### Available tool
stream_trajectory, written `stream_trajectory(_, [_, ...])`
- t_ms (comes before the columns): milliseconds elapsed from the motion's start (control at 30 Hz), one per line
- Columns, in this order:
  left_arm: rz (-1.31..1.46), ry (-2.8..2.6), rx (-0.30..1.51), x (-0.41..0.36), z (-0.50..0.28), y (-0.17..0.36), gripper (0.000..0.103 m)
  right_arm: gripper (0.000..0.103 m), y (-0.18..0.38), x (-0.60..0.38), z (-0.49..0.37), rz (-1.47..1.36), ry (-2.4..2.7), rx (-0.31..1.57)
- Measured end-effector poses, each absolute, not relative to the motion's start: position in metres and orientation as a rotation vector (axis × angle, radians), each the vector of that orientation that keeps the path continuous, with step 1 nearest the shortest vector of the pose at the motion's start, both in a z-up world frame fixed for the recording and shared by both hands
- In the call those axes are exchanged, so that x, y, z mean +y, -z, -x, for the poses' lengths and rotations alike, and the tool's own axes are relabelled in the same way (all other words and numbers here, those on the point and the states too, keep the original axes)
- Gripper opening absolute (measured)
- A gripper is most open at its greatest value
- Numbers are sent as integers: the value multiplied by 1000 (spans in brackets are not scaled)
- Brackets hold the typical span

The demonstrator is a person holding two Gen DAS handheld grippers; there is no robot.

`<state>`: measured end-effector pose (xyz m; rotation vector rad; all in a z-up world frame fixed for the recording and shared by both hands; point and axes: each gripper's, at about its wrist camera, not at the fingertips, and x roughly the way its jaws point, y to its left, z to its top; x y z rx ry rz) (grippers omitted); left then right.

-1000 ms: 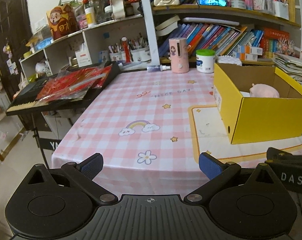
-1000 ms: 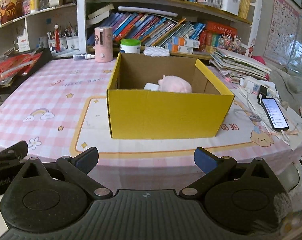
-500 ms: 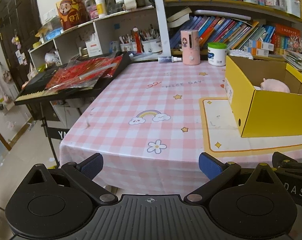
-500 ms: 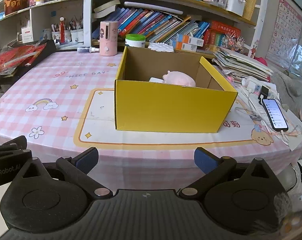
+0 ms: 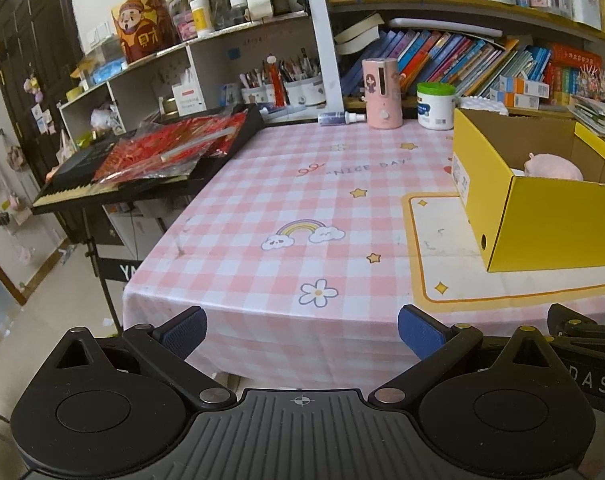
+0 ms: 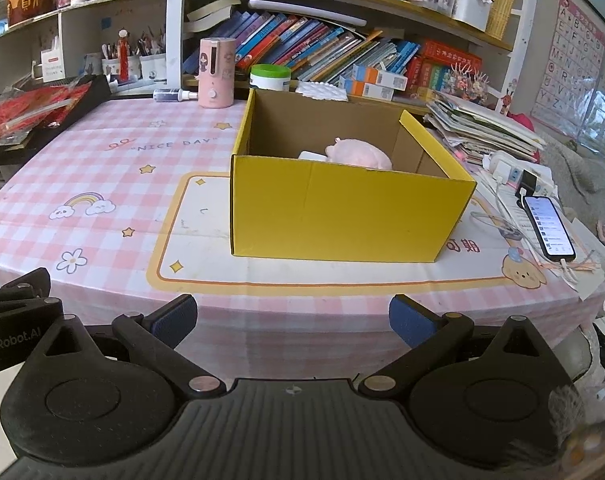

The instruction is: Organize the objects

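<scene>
We hold the left gripper (image 5: 302,326) and right gripper (image 6: 292,316) low at the desk's (image 6: 114,168) near edge, both with jaws spread wide and empty. In the right view's centre sits the yellow box (image 6: 342,212), open-topped, holding a pink plush toy (image 6: 360,153) and something white (image 6: 312,155) mostly hidden behind its front wall.

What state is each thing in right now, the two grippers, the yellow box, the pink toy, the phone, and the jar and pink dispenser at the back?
Left gripper: open, empty.
Right gripper: open, empty.
Yellow cardboard box: open-topped, upright on the mat.
Pink plush toy: lying inside the box.
Smartphone: screen lit, cable plugged in.
Green-lidded jar: lid on, upright.
Pink dispenser: upright.
Spray bottle: lying on its side.
</scene>
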<state>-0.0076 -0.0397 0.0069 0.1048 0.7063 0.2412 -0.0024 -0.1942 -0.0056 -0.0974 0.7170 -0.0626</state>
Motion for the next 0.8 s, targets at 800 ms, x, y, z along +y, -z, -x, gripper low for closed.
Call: stream_trajectory(800, [-87,-226,726,-37,4,-3,102,103,7,-194,0,102,74,729])
